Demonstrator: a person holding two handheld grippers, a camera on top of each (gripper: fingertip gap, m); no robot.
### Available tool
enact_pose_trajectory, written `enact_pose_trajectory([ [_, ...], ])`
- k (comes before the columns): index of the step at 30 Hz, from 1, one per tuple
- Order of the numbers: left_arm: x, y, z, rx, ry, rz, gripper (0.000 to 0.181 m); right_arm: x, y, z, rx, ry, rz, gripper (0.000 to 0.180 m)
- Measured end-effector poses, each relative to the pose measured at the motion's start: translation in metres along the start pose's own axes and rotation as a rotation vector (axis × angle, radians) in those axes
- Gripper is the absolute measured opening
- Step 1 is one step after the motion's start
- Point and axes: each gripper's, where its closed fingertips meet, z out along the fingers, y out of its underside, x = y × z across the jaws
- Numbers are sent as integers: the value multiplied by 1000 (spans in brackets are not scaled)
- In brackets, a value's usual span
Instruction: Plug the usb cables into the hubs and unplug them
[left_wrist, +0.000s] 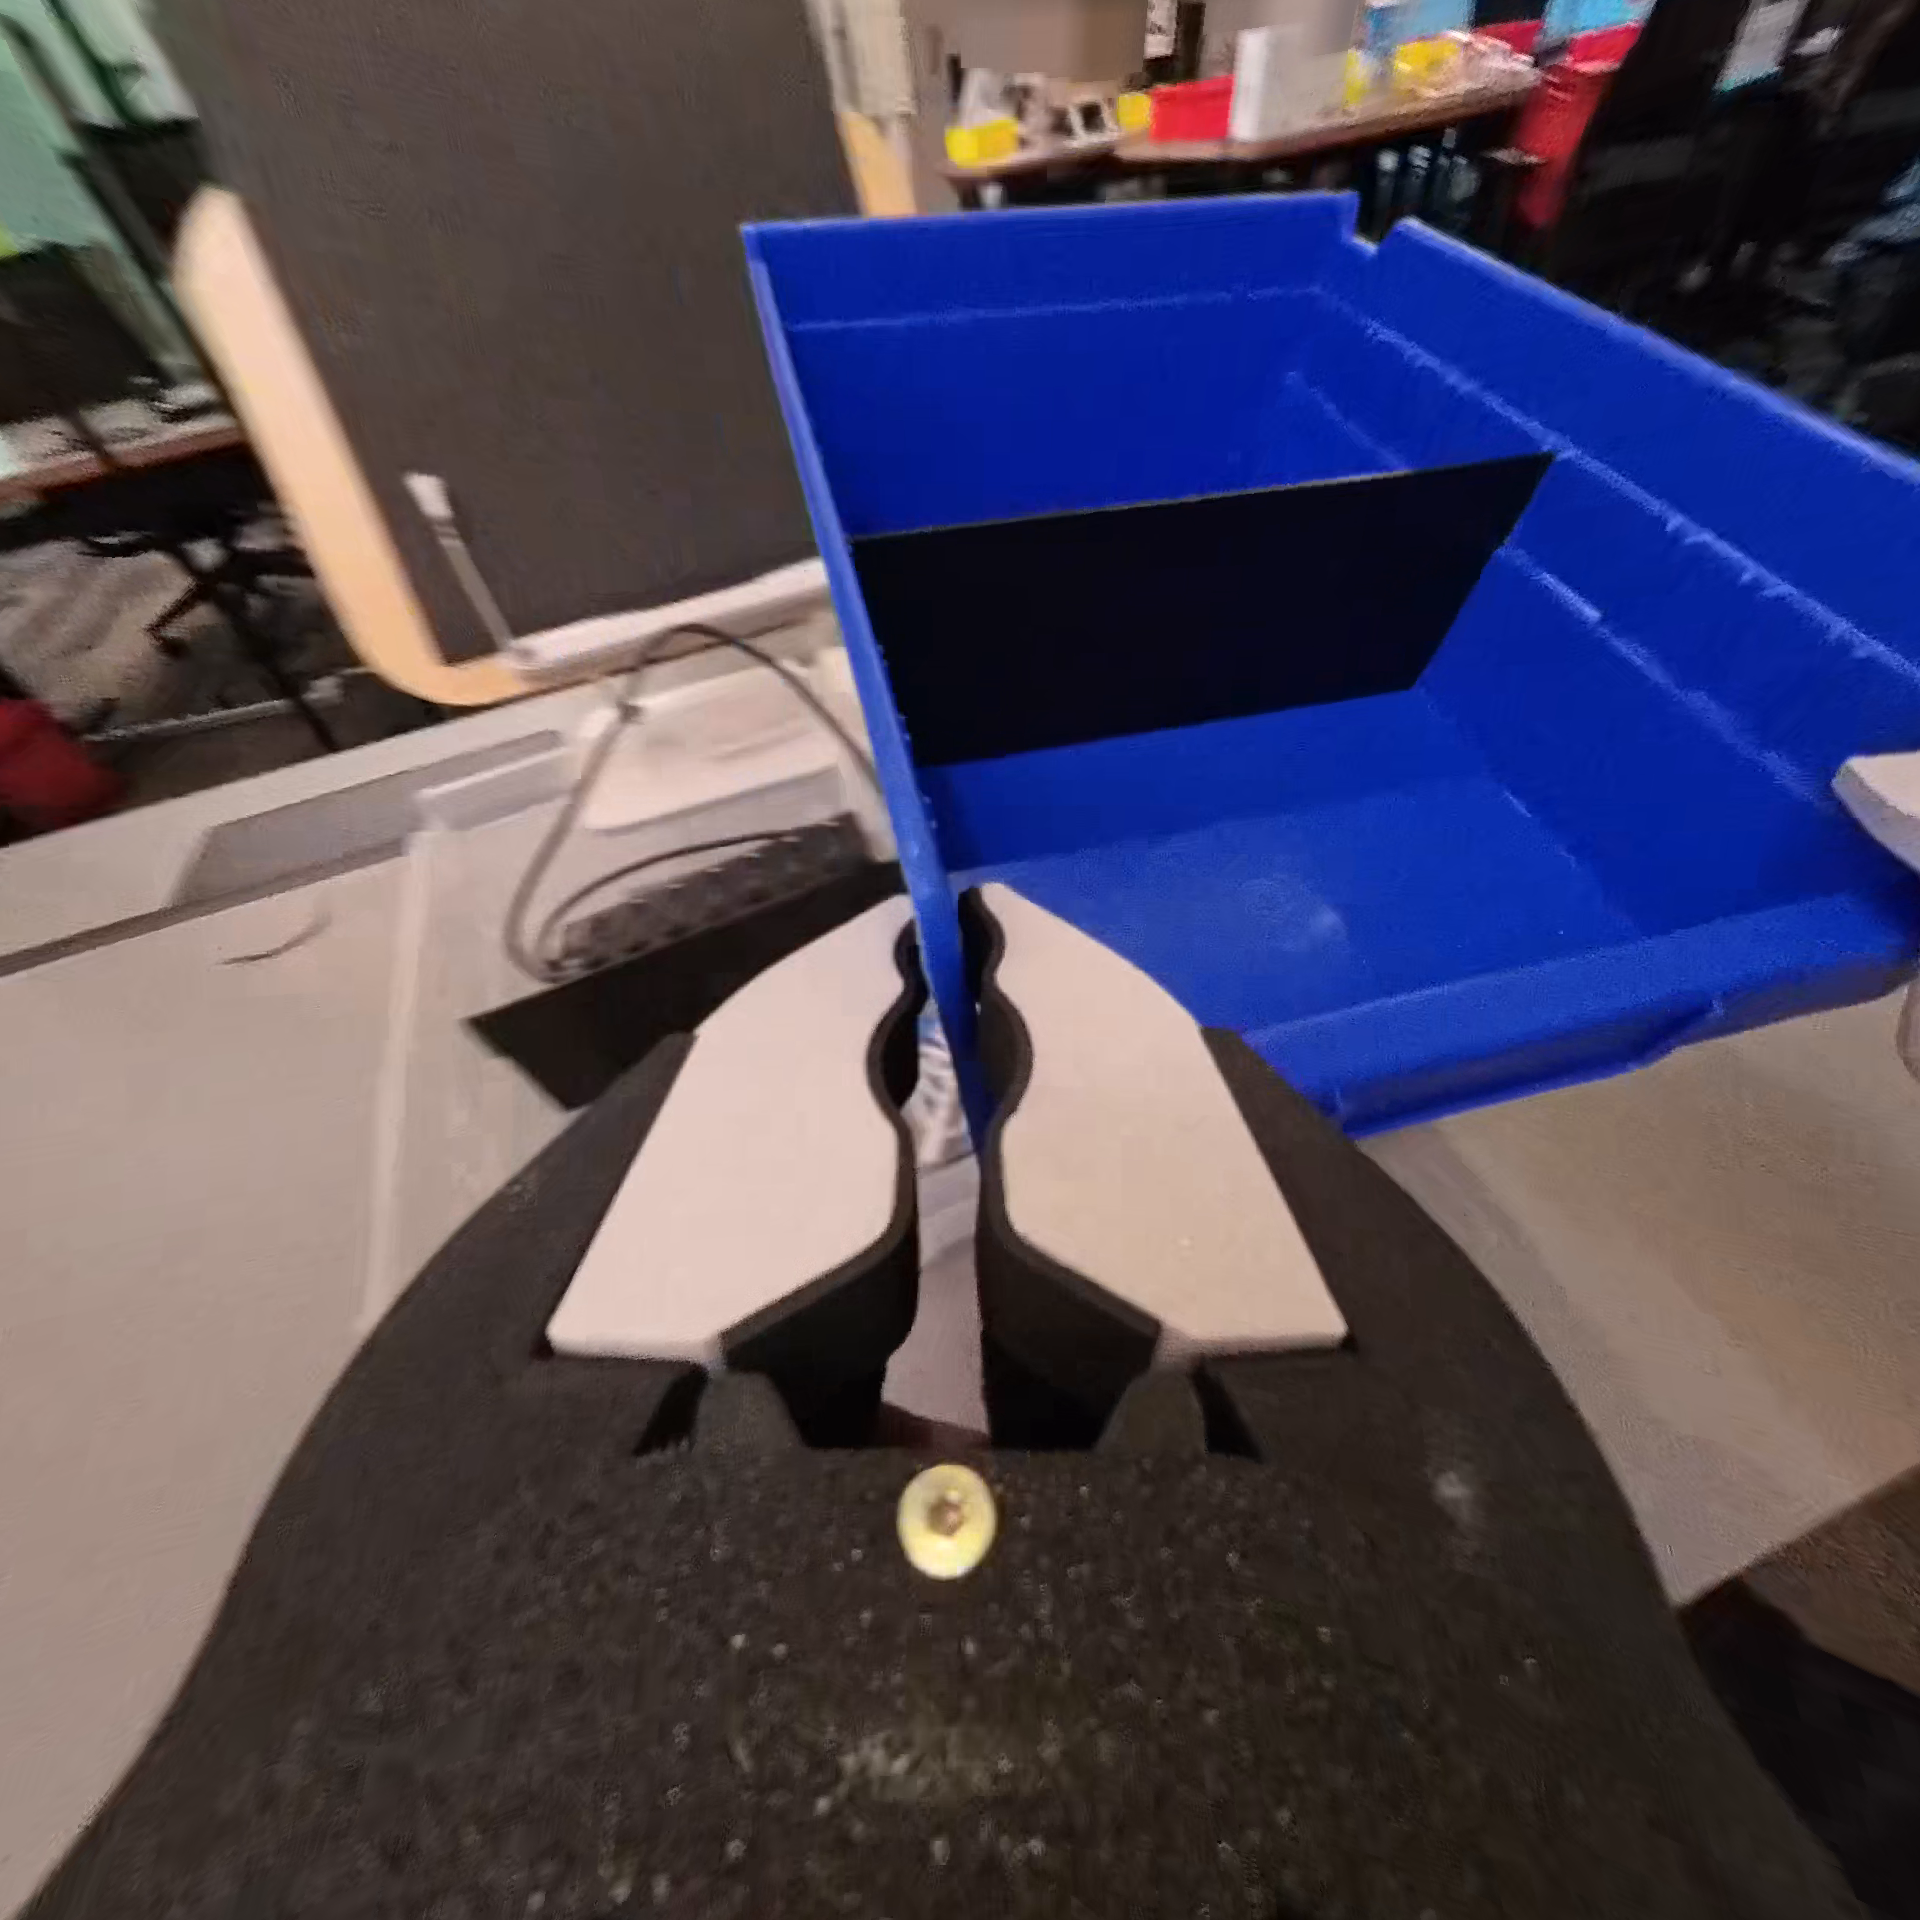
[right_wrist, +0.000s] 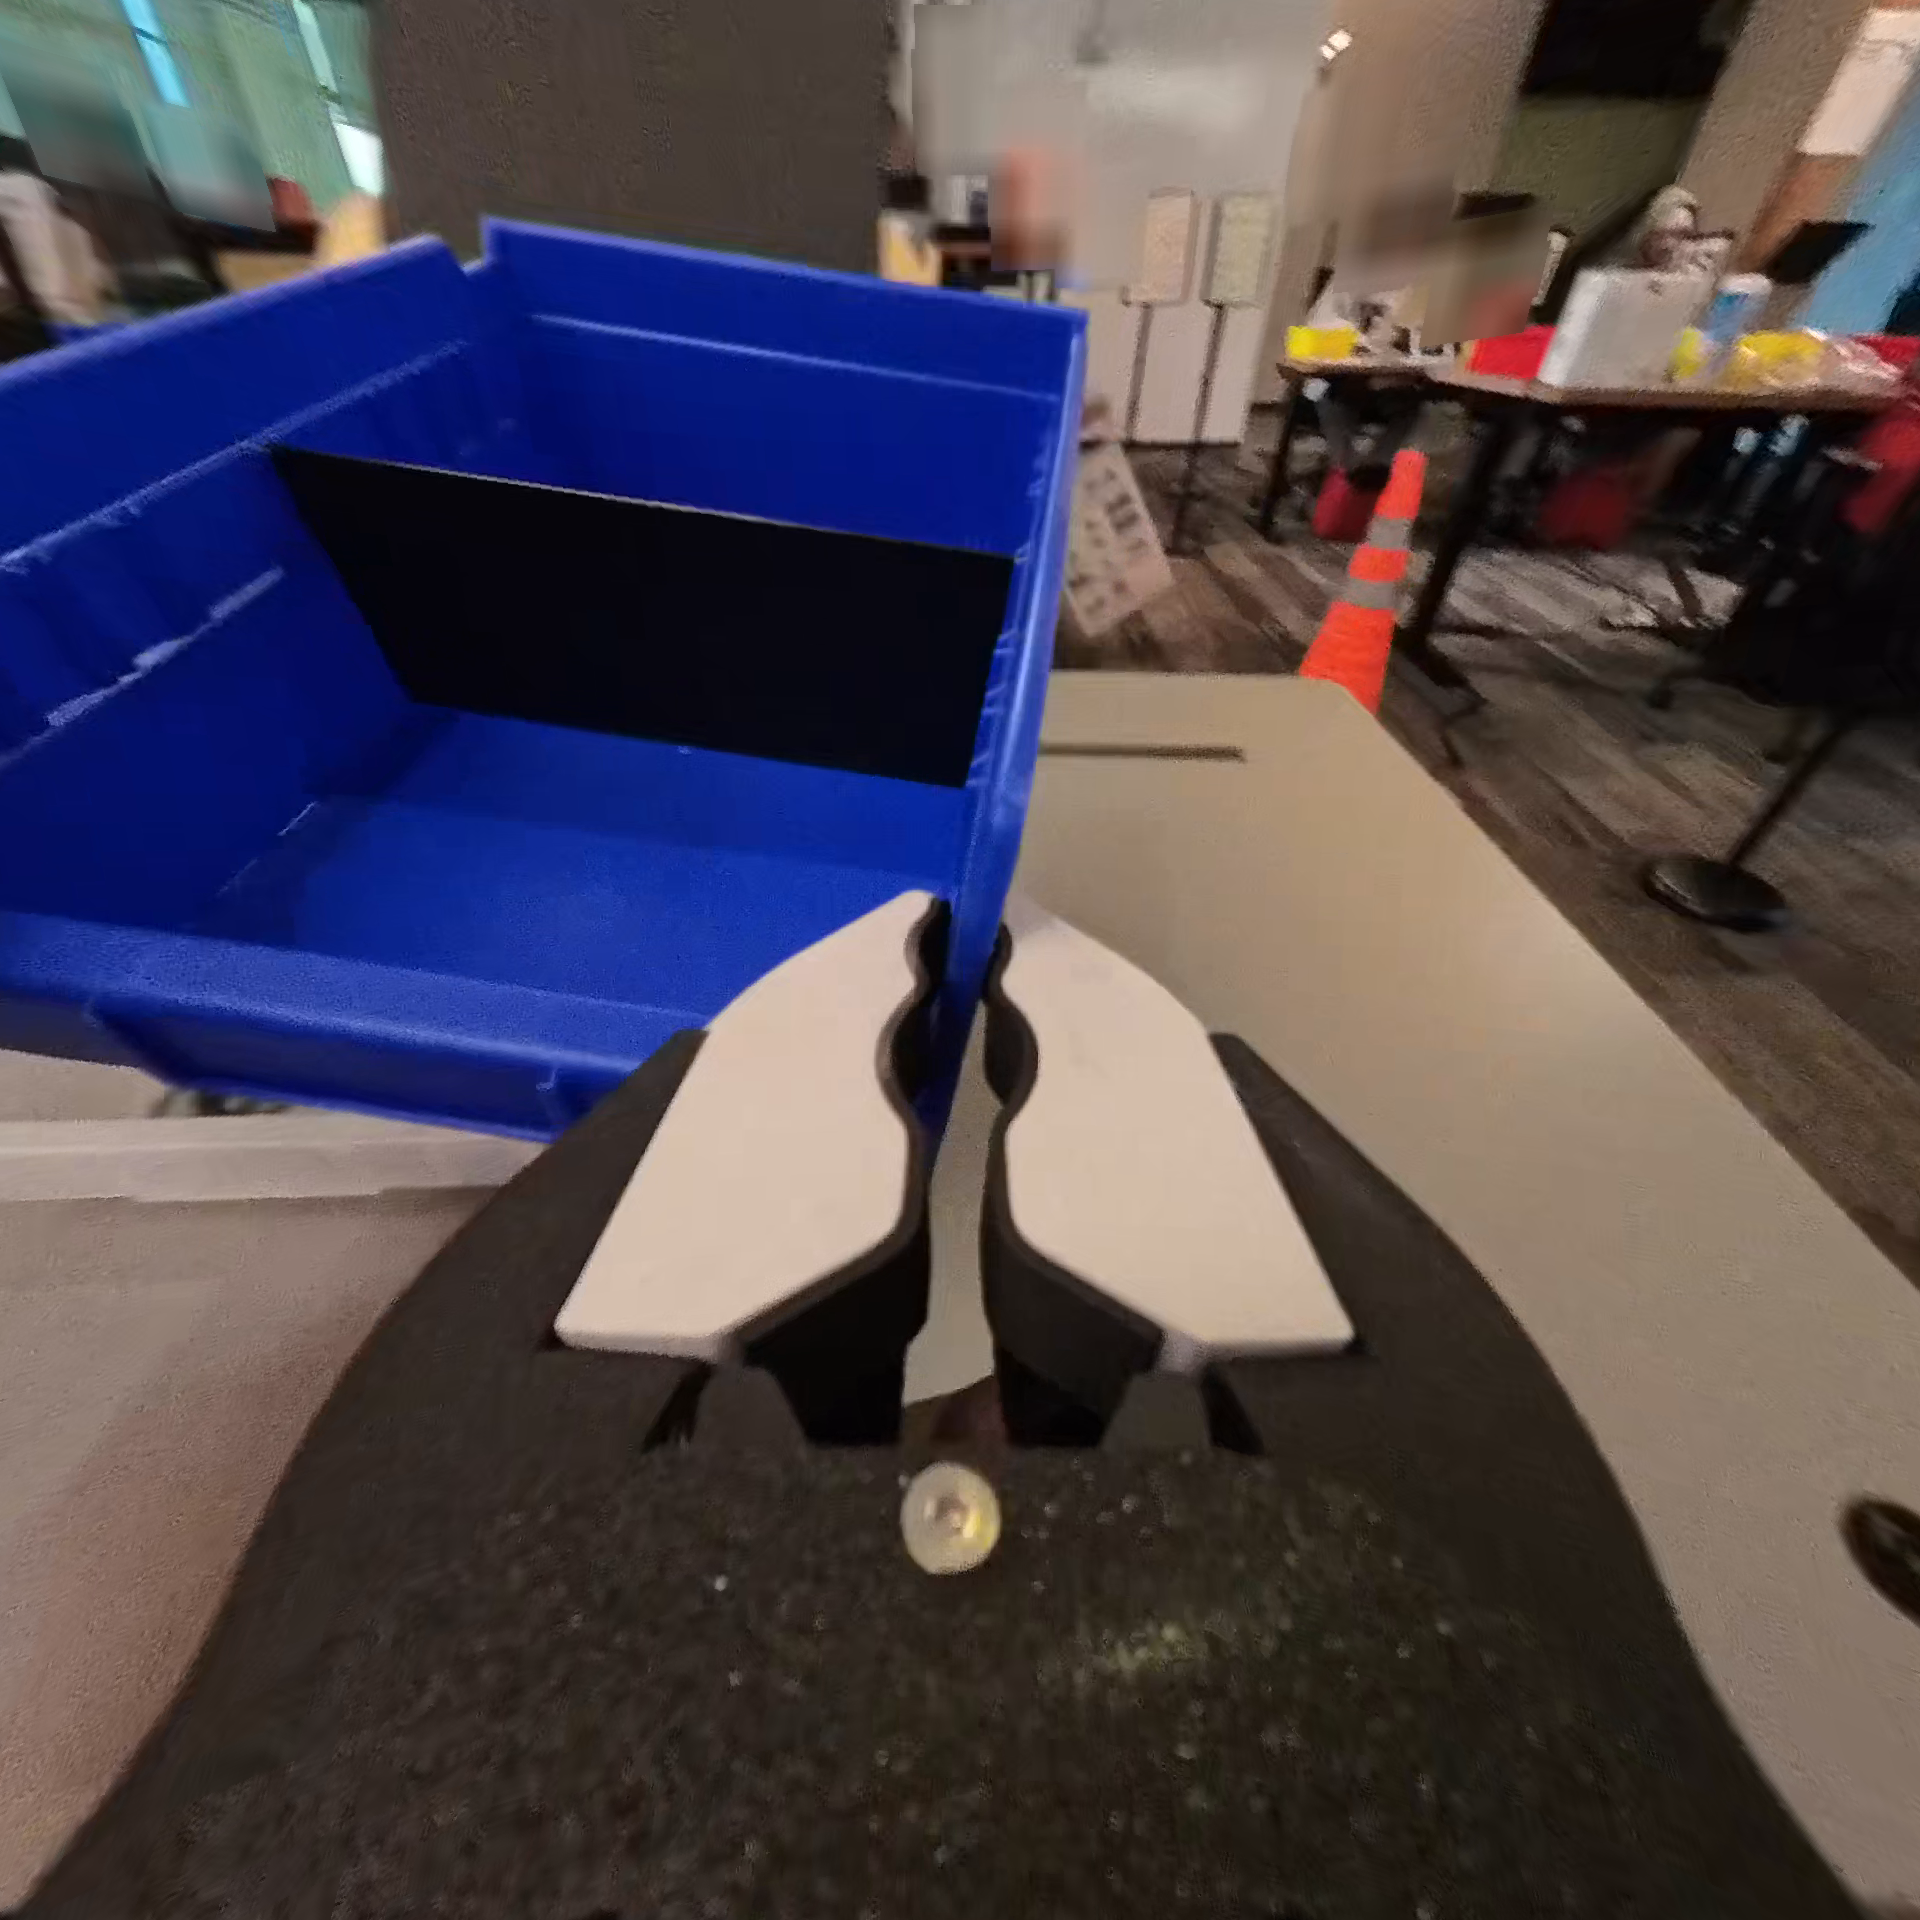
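Observation:
A blue plastic bin (left_wrist: 1299, 914) with a black divider (left_wrist: 1174, 603) across its middle is held tilted above the table. Its near compartment looks empty. My left gripper (left_wrist: 948, 935) is shut on the bin's left side wall. My right gripper (right_wrist: 966, 945) is shut on the bin's right side wall (right_wrist: 1023, 644). The bin fills the left of the right wrist view (right_wrist: 520, 883). Left of the bin in the left wrist view, a dark hub with a row of ports (left_wrist: 707, 904) lies on the table with a grey cable (left_wrist: 582, 810) looping over it.
The light grey table (right_wrist: 1351, 1039) runs under both grippers. A wooden chair back (left_wrist: 291, 436) stands behind the table at left. An orange cone (right_wrist: 1371, 582) and a cluttered table (right_wrist: 1610, 384) stand on the floor at right.

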Motion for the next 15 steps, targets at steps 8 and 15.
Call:
enact_pose_trajectory([
  [8,149,65,86,-148,169,-31,7,157,64,11,-228,193,28,1],
  [15,139,76,137,-165,60,1,9,169,101,90,-280,84,24,4],
])
